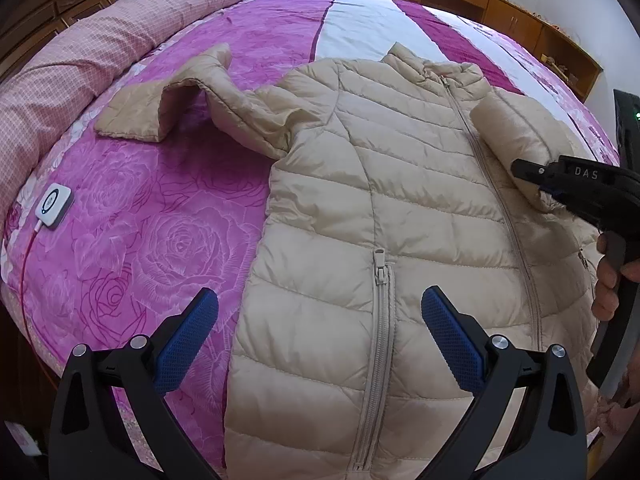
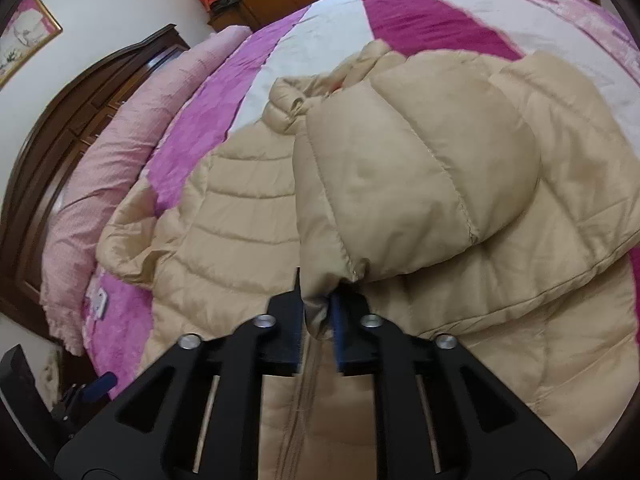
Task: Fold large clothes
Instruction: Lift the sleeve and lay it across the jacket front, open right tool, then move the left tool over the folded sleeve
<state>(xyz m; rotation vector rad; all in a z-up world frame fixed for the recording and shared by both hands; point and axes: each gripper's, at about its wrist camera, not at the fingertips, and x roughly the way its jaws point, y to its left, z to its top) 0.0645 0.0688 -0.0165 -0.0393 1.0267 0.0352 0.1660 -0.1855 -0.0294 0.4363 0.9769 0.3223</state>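
1. A white controller lies at left on the bed.
2. Left tongs, lower centre, gape apart above the beige puffer jacket.
3. At right, right tongs pinch its sleeve cuff, folded over the chest.

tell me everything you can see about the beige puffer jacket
The beige puffer jacket is quilted, with a slightly shiny shell. It lies front up on the pink rose-print bedspread, its front zipper closed up to a standing collar, a zipped pocket on the chest panel. One sleeve sprawls out sideways, bent over itself. The other sleeve is folded across the front, its cuff pinched in the shut jaws of the right gripper. The left gripper hovers open above the hem area.
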